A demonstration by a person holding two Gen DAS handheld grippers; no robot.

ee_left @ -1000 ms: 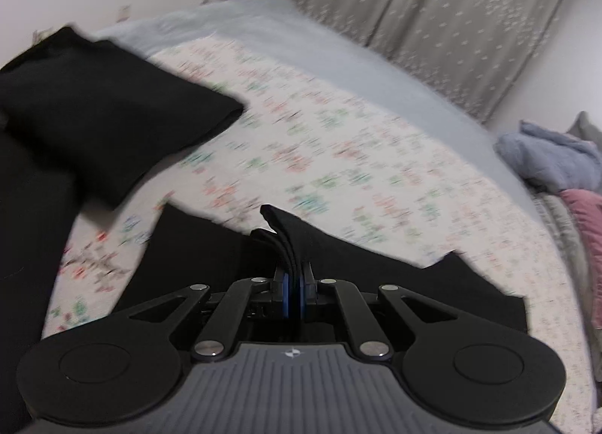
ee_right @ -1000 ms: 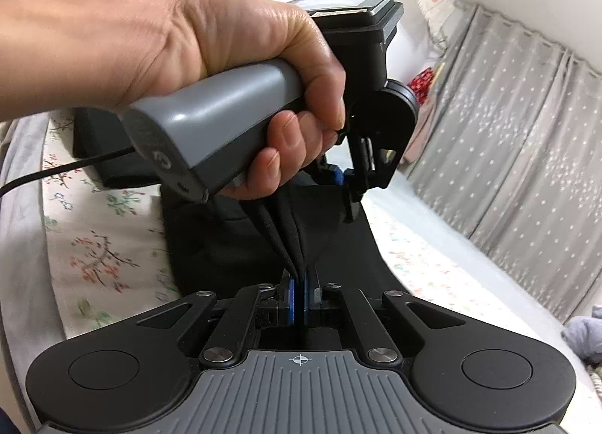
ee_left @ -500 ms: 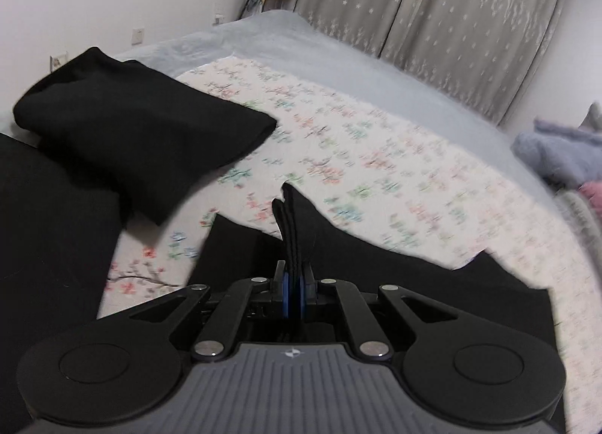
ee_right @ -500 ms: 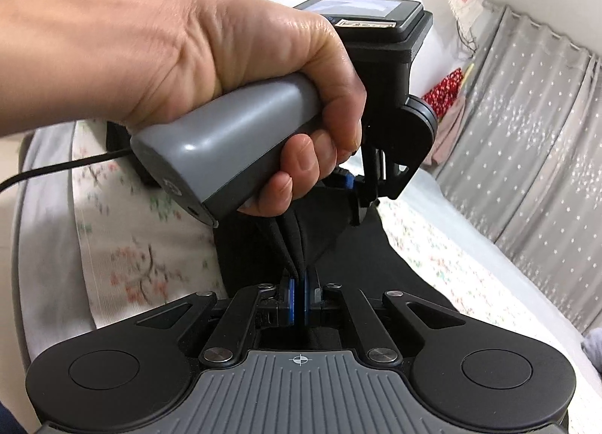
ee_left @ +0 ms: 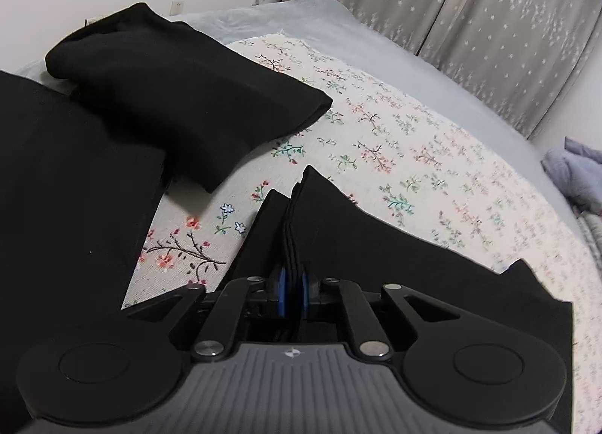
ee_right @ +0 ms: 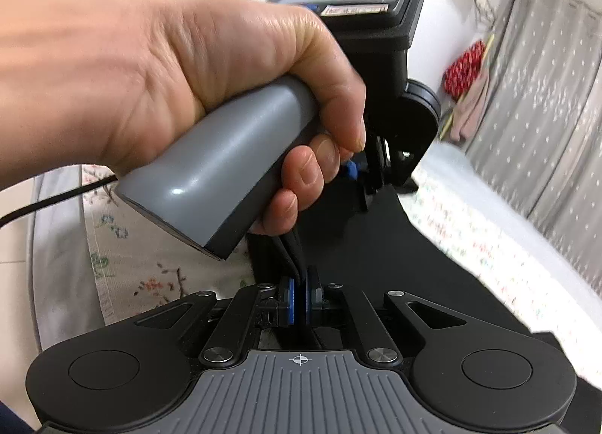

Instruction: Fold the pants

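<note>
The black pants [ee_left: 376, 246] lie on a floral bedspread [ee_left: 395, 148]. My left gripper [ee_left: 292, 293] is shut on a stacked edge of the pants, several layers pinched between its blue pads. My right gripper [ee_right: 299, 300] is shut on another edge of the same black pants [ee_right: 376, 246]. In the right wrist view the person's hand [ee_right: 169, 80] and the left gripper's grey handle [ee_right: 225, 178] fill the frame just ahead of my fingers, so both grippers are close together.
A folded black garment [ee_left: 180, 95] lies on the bed to the left, with more black cloth [ee_left: 67, 189] at the left edge. Grey star-print curtains [ee_left: 508, 20] hang behind. A pile of grey-blue clothes [ee_left: 575, 174] sits at the right edge.
Both grippers have moved along with the pinched pants toward the folded black garment, which now looks closer in the left wrist view. The left hand looms larger in the right wrist view. Both grips unchanged.
</note>
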